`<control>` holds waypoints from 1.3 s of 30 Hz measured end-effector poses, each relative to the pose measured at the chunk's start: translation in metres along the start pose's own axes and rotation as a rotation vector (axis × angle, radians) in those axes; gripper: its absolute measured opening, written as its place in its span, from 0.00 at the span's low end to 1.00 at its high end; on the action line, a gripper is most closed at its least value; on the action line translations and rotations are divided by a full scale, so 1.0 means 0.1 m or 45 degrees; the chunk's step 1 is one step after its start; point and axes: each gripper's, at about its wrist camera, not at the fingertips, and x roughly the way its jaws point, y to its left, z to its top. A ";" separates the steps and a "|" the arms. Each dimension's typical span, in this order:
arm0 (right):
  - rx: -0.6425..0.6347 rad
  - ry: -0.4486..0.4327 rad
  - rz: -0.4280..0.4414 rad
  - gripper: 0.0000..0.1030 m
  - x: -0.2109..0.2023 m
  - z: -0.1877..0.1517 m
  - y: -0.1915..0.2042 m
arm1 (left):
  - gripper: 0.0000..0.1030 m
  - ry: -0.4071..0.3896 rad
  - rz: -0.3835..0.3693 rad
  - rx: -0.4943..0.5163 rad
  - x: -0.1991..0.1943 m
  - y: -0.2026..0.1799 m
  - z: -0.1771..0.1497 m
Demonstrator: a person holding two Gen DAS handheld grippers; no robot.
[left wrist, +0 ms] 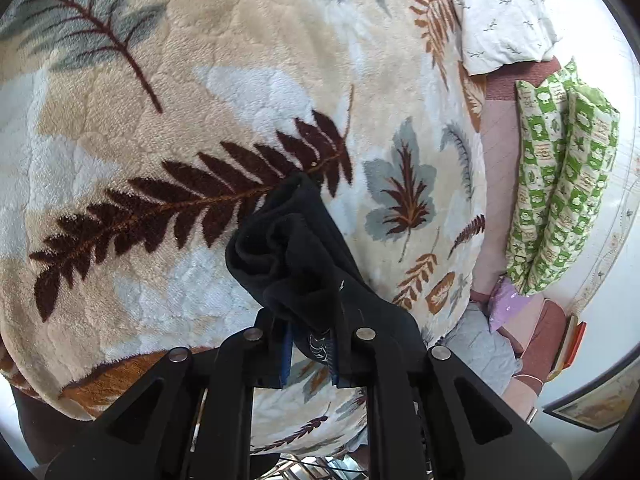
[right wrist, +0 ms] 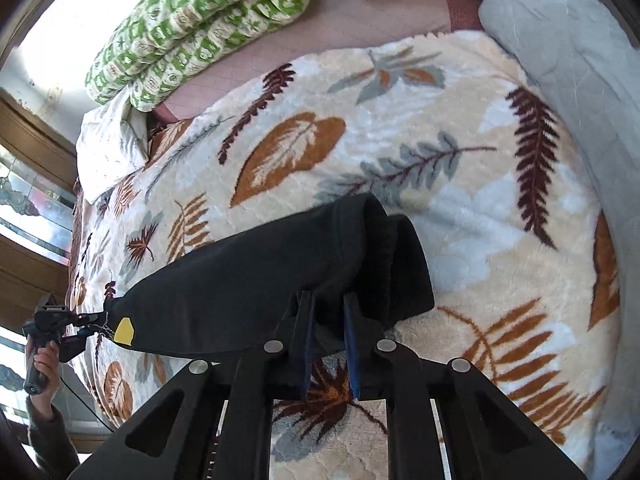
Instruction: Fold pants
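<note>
Black pants [right wrist: 256, 280] hang stretched between both grippers above a cream blanket with leaf prints [right wrist: 460, 208]. My right gripper [right wrist: 328, 344] is shut on one end of the pants, where the cloth bunches over the fingers. My left gripper [left wrist: 308, 344] is shut on the other end of the pants [left wrist: 296, 256], which folds and droops ahead of the fingers. In the right wrist view the left gripper [right wrist: 86, 326] shows at the far left, held by a hand, next to a yellow tag on the pants [right wrist: 124, 332].
The blanket [left wrist: 200, 80] covers a bed. A green-and-white patterned pillow [right wrist: 200, 20] and a white pillow [left wrist: 504, 12] lie by the bed's edge. A grey quilt [right wrist: 568, 60] lies at the right. A wooden window frame [right wrist: 28, 152] stands at the left.
</note>
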 end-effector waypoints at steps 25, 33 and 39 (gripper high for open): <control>0.138 0.088 0.015 0.29 0.35 0.03 -0.14 | 0.12 0.027 0.096 0.115 0.04 0.00 -0.17; 0.075 -0.054 0.146 0.12 0.01 0.15 0.08 | 0.11 -0.026 -0.027 0.145 -0.13 -0.19 -0.14; 0.146 -0.167 0.313 0.12 -0.17 0.38 0.15 | 0.11 -0.044 -0.081 0.139 -0.20 -0.44 -0.03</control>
